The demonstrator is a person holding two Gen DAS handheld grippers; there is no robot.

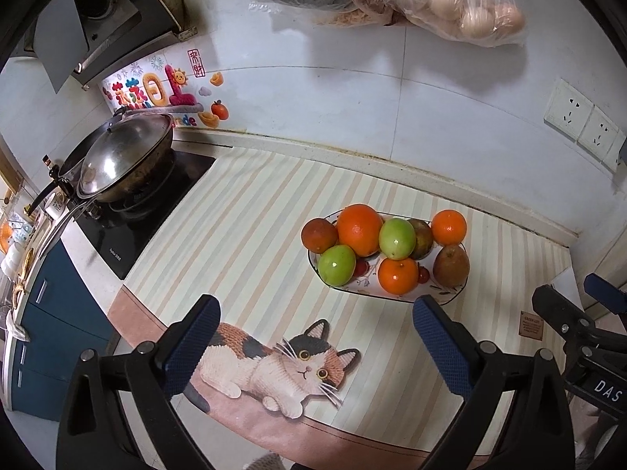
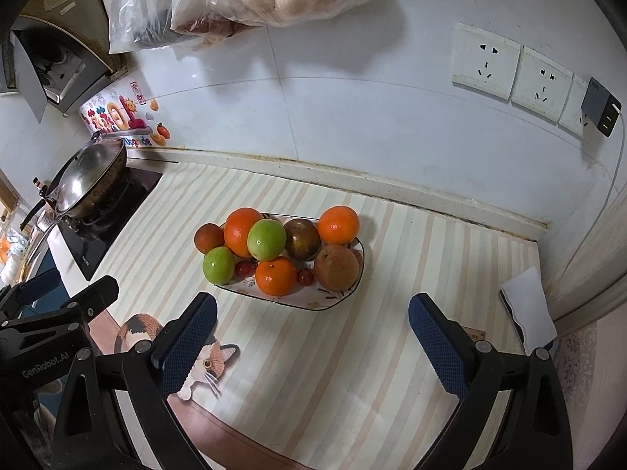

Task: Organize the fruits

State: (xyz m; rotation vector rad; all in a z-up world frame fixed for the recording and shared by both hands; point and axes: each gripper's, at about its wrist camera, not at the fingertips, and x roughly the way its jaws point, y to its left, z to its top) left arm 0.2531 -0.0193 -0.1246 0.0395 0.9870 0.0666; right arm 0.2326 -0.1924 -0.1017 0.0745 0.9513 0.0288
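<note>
while both tools hang back over the near edge of the bench, i've got the whole pile in sight: every fruit i can see sits on the oval plate, out on the striped mat with the cat print. nothing loose on the mat around it in either view.

left tool is spread wide, nothing between its blue pads. right tool is the same, jaws wide apart and empty, lined up almost straight at the plate. the left one shows at the left edge of the right wrist view, so the two are side by side, short of the plate.

on the plate: a big orange at the back left, a green fruit perched on the heap in the middle, a second green fruit at the near left rim, a small orange at the near edge, another small orange at the back right, a brownish pear at the right, a dark reddish fruit hanging out at the far left, a dark one behind the middle. small red ones, cherry tomatoes maybe, are tucked low in the gaps.

my read on the step: this fits fruit gathered and the job closing, or a heap waiting to be sorted out. i can't settle which from here.

if a pick is wanted, the green one on top looks freest; it's round and smooth, so i'd need the pads square across its middle, and the neighbours may roll once it lifts.
</note>
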